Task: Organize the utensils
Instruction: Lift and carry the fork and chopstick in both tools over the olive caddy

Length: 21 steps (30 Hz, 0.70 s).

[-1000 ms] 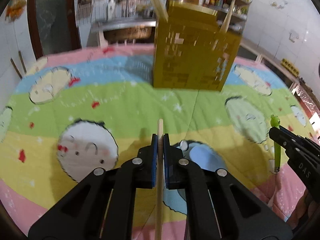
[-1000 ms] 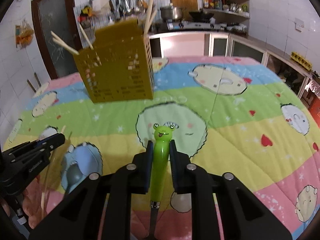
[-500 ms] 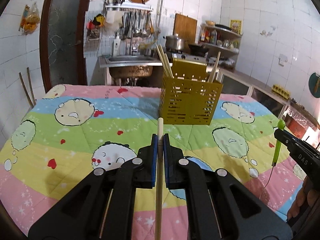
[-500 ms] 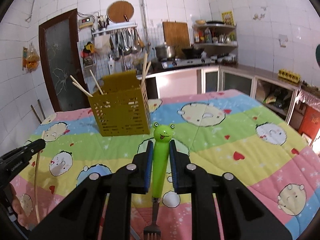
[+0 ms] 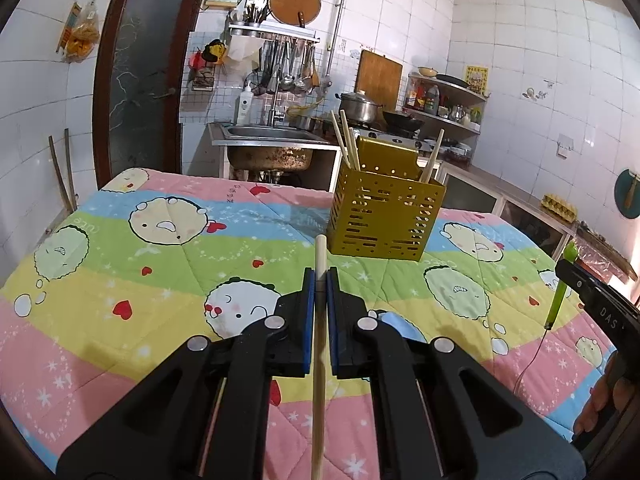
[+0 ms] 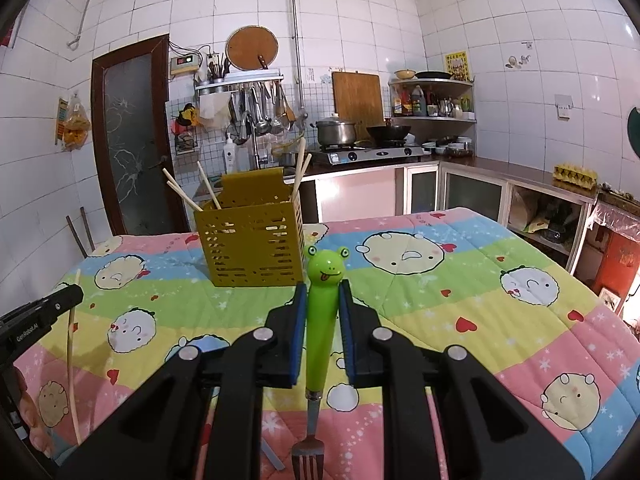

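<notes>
My left hand-held gripper (image 5: 320,280) is clenched on a light, stiff wooden chopstick (image 5: 319,360) near its top. My right hand-held gripper (image 6: 322,300) grasps the frog-handled fork (image 6: 320,320) by its smooth, likely slippery plastic handle. Both are held above the table (image 6: 460,320), short of the yellow utensil basket (image 6: 252,248).

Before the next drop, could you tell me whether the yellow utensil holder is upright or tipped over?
Upright. The yellow utensil holder stands on its base on the quilt, with its open top facing up and chopsticks sticking out above the rim.
</notes>
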{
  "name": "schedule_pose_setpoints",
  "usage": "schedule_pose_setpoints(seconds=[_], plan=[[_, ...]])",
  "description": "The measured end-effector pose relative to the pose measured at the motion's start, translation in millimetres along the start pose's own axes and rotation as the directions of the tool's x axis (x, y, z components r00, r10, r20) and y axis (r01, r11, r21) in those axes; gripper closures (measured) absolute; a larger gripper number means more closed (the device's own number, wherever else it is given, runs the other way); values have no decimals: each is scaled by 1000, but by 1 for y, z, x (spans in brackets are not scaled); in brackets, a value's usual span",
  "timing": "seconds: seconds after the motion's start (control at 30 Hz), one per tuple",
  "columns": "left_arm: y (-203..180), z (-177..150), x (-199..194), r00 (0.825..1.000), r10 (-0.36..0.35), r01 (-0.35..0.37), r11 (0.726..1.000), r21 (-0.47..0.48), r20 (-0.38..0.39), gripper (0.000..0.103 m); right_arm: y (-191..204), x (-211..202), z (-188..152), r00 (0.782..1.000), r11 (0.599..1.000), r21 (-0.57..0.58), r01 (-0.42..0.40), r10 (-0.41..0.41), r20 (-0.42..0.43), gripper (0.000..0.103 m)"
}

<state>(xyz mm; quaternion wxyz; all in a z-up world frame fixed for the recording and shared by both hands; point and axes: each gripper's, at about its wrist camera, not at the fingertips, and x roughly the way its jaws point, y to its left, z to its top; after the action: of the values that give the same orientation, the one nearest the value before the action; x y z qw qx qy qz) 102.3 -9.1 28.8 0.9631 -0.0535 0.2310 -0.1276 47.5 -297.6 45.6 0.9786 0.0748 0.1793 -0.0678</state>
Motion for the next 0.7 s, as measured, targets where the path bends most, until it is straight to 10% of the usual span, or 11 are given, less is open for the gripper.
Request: schedule_pose_setpoints(seconds=[0.7], plan=[[-12, 62, 20, 992, -119, 119, 993, 3, 38, 98, -8, 15, 28, 1000, 1000, 18, -5, 5, 20, 87]])
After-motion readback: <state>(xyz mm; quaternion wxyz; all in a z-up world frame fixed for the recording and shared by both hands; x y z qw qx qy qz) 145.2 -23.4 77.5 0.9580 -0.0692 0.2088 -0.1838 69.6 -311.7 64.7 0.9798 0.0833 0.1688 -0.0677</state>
